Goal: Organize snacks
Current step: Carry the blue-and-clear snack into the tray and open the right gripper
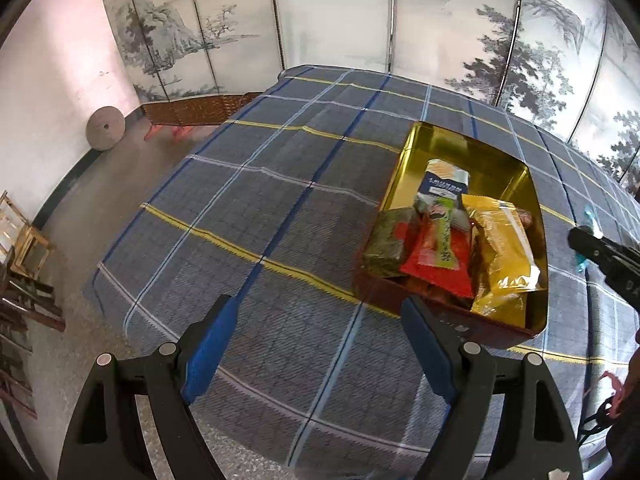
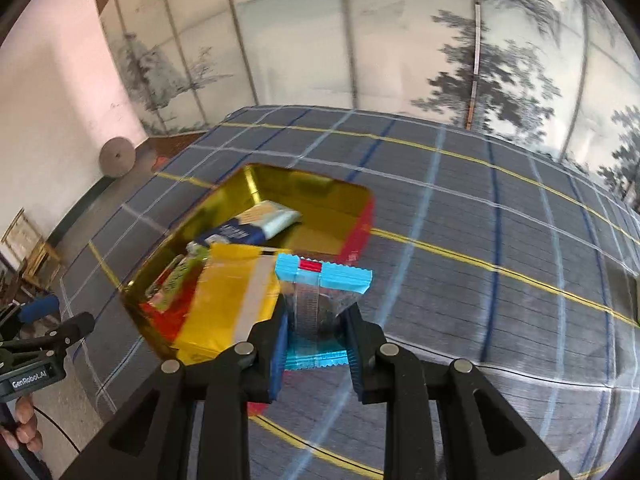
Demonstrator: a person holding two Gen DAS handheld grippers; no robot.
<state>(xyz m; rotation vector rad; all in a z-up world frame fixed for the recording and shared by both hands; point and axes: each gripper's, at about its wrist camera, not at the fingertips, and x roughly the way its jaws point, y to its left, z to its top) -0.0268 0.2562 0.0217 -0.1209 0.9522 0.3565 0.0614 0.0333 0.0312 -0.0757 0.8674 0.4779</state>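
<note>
A: Where is the blue-ended packet (image 2: 322,300)?

B: Pinched in the right gripper (image 2: 316,340), raised just beside the gold tin (image 2: 248,180), at the tin's 4 o'clock.

A: The left gripper (image 1: 316,344)?

B: Spread wide over the plaid cloth (image 1: 260,208), holding nothing. The tin's snacks (image 1: 436,240) blur, possibly five packets.

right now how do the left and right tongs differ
The left tongs are spread wide and hold nothing; the right tongs are shut on a clear snack packet with blue ends. The left tongs hang over bare plaid cloth beside the gold tin; the right tongs carry their packet at the tin's near corner. Both have black arms with blue pads.
</note>
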